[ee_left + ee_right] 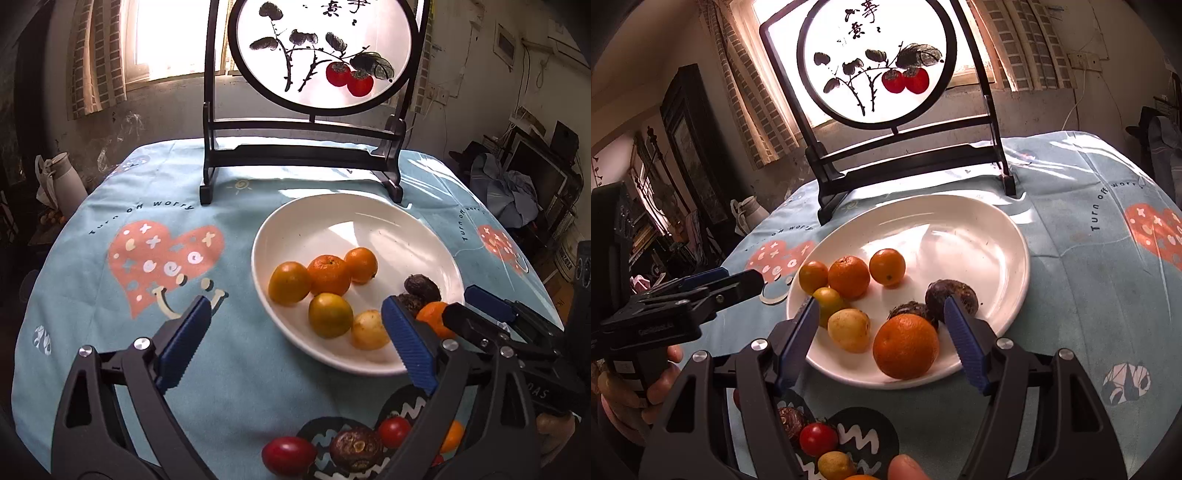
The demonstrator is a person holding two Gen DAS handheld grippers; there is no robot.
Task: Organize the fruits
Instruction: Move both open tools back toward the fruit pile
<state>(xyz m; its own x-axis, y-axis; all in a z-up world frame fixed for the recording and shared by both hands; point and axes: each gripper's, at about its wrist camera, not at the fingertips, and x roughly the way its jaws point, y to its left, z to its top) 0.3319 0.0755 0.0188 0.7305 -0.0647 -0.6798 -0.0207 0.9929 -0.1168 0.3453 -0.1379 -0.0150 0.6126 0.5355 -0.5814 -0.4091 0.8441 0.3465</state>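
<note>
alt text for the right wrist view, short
The open right gripper hovers over the near rim of a white plate, a large orange lying between its blue fingers. The plate also holds smaller oranges, a yellow fruit and two dark brown fruits. A round persimmon painting stands behind on the blue tablecloth.

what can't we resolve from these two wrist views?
- Left wrist view: the large orange is half hidden behind the left gripper finger and right gripper.
- Right wrist view: loose fruit near the bottom edge is partly cut off and covered by the right gripper frame, so no count.
</note>
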